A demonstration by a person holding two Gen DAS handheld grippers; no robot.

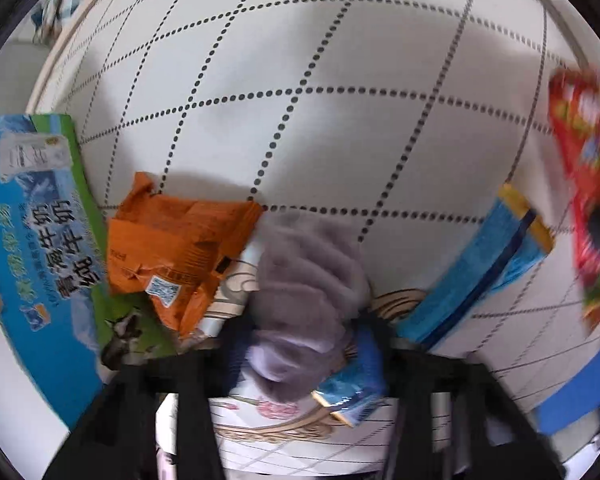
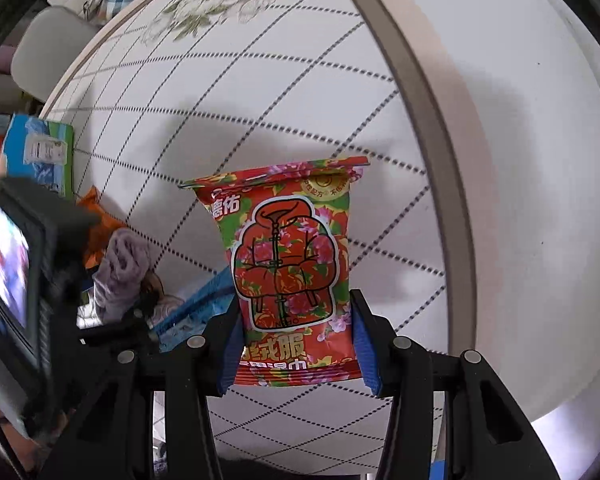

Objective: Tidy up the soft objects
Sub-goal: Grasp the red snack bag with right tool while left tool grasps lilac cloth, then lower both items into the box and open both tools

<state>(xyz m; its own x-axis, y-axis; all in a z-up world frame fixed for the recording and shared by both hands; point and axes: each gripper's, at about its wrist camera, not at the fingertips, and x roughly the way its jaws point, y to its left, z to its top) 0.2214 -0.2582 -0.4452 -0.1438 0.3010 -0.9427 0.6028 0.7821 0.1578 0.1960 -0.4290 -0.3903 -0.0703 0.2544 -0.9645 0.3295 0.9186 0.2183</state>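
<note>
Our right gripper [image 2: 298, 354] clamps the red packet [image 2: 292, 272]; our left gripper [image 1: 300, 344] pinches the lilac cloth [image 1: 308, 280]. Next, seemingly: placing both tidily.

Two wrist fisheyes, close above the dotted-grid table [image 1: 340, 80], both catching the lilac cloth [image 2: 120, 268].

Glossy printed film on the red floral packet [image 2: 292, 276], pinched between the right gripper [image 2: 296, 352]'s ribbed blue pads [image 2: 366, 356]. Between the left gripper [image 1: 296, 364]'s matt black fingers, a fuzzy lilac cloth [image 1: 304, 280]; left of it a crinkled, shiny orange pouch [image 1: 176, 248]. Beneath, a smooth tablecloth [image 1: 340, 128].
</note>
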